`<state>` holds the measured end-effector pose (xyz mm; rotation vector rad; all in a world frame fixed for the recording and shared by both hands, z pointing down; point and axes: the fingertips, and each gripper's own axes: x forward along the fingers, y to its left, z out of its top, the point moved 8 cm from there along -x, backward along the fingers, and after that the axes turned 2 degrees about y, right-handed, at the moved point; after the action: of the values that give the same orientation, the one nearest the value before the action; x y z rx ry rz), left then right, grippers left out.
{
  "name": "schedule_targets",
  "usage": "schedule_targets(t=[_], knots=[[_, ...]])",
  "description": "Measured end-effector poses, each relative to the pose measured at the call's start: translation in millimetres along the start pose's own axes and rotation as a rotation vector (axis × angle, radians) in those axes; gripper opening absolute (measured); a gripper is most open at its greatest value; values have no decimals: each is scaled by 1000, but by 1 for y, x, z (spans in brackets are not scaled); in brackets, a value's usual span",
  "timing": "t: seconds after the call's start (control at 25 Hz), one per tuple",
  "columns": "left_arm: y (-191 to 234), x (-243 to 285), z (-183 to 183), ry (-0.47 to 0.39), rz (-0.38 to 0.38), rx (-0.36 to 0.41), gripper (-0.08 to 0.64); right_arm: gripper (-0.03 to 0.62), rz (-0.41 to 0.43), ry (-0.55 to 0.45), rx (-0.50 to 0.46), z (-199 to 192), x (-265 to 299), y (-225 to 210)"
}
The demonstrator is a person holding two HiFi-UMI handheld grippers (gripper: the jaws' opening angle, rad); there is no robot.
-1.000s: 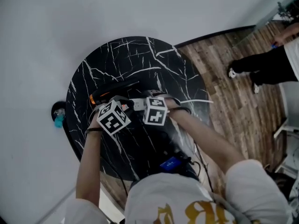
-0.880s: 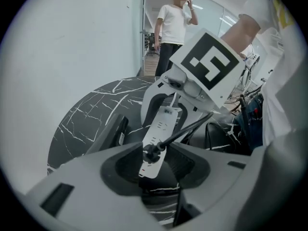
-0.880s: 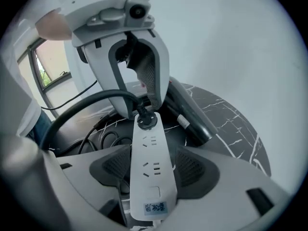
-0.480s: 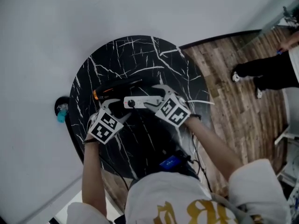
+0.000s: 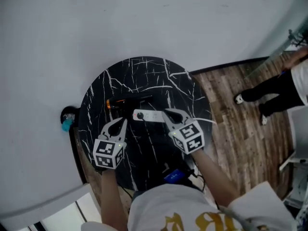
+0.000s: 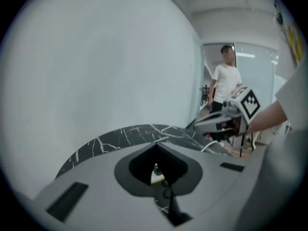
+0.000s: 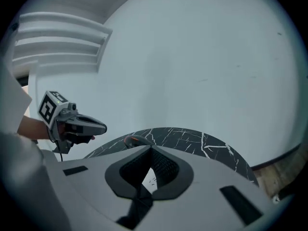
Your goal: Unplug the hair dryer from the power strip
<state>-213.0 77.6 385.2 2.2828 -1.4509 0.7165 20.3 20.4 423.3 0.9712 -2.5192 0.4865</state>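
My 2 tools hang empty above the surface (image 5: 144, 71): the left tool (image 5: 122, 122) is closing its jaws, almost together with nothing between them, and the right tool (image 5: 167, 112) has its jaws pressed together. The black hair dryer (image 5: 126, 102) lies just behind the white power strip (image 5: 150, 115) on the round, glossy, marble-veined top. I cannot tell whether its plug is in. I judge the plug hard, smooth and stiffly seated, so I would pinch its body, not the limp cord, and pin the light strip.

Both hand-held grippers (image 5: 121, 124) (image 5: 168, 113) lifted off the power strip (image 5: 151, 115), closing empty.
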Motion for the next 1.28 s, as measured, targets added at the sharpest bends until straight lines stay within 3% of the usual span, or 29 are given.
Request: schedule_targets(t=[0.08,0.24,0.48,0.8,1.12,1.28], knots=[[-3,-15,4,-94,19,-46,-2,-3,-56,-18,18,6,-12,10],[-10,-44,8,-211,109,-38,-2,-3,-178,-65,20,12,-36,33],[-19,-75,19,-327,138,-38,-2,-3,-241,-136,33,20,-71,64],[-32,-98,18,-356,146,27,-2,-5,-270,-223,33,33,-96,87],[-33,-106,16,-421,99,-58,-2,-5,-292,-235,36,30,-105,99],[-32,-109,17,-421,98,-47,-2,-5,-294,-238,28,33,-106,104]])
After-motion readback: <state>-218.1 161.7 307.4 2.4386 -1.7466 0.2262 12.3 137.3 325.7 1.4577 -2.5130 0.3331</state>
